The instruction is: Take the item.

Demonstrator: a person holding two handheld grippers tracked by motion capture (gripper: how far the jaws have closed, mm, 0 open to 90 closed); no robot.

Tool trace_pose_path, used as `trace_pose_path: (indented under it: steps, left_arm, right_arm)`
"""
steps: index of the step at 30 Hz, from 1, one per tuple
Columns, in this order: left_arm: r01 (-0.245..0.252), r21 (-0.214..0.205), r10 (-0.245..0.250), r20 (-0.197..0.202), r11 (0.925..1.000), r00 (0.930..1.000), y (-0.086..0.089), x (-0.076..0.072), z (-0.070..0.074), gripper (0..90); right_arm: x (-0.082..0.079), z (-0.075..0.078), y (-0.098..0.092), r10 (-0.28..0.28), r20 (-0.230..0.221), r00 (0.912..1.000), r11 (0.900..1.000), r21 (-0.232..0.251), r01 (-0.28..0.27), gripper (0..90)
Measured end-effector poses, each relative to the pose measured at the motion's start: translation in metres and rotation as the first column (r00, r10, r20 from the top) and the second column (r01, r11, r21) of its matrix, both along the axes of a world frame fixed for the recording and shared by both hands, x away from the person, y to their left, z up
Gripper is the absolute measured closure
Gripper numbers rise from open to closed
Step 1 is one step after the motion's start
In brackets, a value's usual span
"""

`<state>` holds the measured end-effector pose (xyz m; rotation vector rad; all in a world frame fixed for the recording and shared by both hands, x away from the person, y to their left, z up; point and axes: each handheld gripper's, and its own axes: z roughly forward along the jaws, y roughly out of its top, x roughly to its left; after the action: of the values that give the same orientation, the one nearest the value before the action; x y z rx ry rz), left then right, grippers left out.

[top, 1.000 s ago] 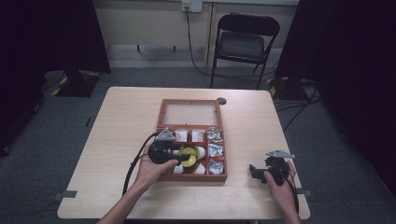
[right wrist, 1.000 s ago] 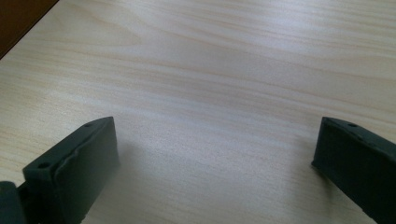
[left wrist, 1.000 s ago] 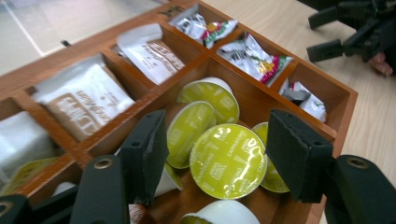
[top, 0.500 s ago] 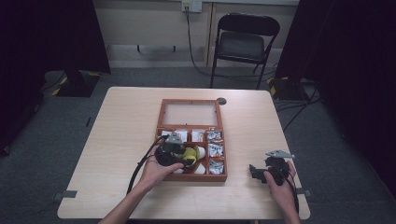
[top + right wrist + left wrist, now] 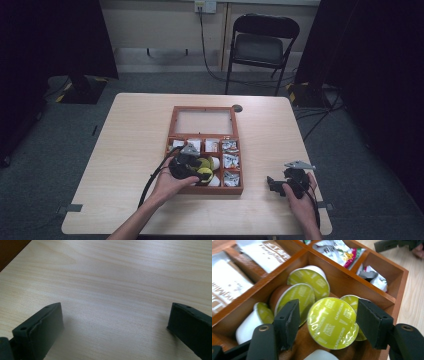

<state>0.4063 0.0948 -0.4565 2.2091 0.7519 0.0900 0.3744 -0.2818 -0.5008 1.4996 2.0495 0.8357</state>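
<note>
1. Jaws of the left gripper (image 5: 328, 321) have just been opening and are now standing apart around a green-lidded capsule (image 5: 332, 322), pads not pressing it.
2. Capsule is lying in the wooden box (image 5: 206, 190) among 4 other capsules (image 5: 309, 282).
3. Sachets (image 5: 338, 251) are filling the compartments beyond.
4. Right gripper (image 5: 115, 325) is resting wide apart over the bare table (image 5: 120, 272).

Dim room, dark edges — table lit from above; close views soft, foil lids glinting.

White capsule (image 5: 320, 355) cut off at bottom edge — sachet (image 5: 227, 287) print blurred, unreadable.
</note>
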Motion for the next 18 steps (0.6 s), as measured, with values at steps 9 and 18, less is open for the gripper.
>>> trace_pose_path:
  steps: [9, 18]
  left_arm:
    - [0.022, 0.084, -0.022, -0.001, 0.9962, 0.9998, -0.0095, -0.001, -0.003, 30.3]
    - [0.046, 0.108, -0.043, -0.031, 0.9931, 0.9986, -0.011, 0.0032, -0.0052, 31.0]
  right_arm:
    - [0.0, 0.0, 0.0, 0.0, 0.0, 1.0, 1.0, 0.0, 0.0, 0.0]
    - [0.0, 0.0, 0.0, 0.0, 0.0, 1.0, 1.0, 0.0, 0.0, 0.0]
